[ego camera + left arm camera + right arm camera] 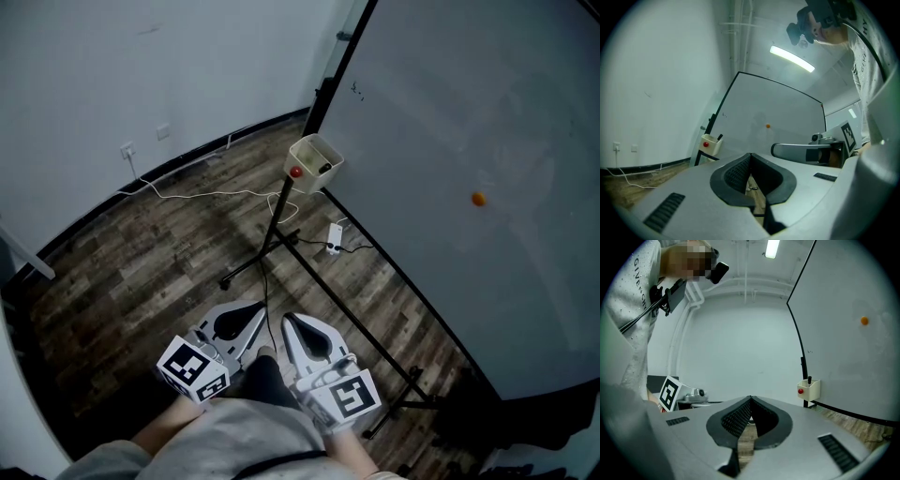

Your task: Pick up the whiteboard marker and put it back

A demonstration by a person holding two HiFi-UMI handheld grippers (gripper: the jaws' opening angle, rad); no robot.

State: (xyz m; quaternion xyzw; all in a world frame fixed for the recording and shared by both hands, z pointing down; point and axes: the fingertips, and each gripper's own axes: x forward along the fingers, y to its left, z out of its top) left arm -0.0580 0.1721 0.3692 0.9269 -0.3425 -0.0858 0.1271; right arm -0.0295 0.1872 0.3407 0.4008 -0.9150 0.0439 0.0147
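Two grippers, left (253, 311) and right (291, 321), sit near the person, each with jaws pressed together on nothing. One black marker (324, 169) stands in one cream holder (307, 150) (red dot on its front) at the far whiteboard's (469, 122) left edge. One orange magnet (478, 199) dots the board. Wood floor (141, 267), white walls (141, 66).

Lettering on the person's white shirt (641, 287): the right gripper view shows "GIVENCH" running down the cloth, its end cut off. The left gripper view catches only "HY". Small dark marks near the whiteboard's (450, 122) top corner are too small to read. Each cube (192, 368) shows a square black-and-white code pattern.
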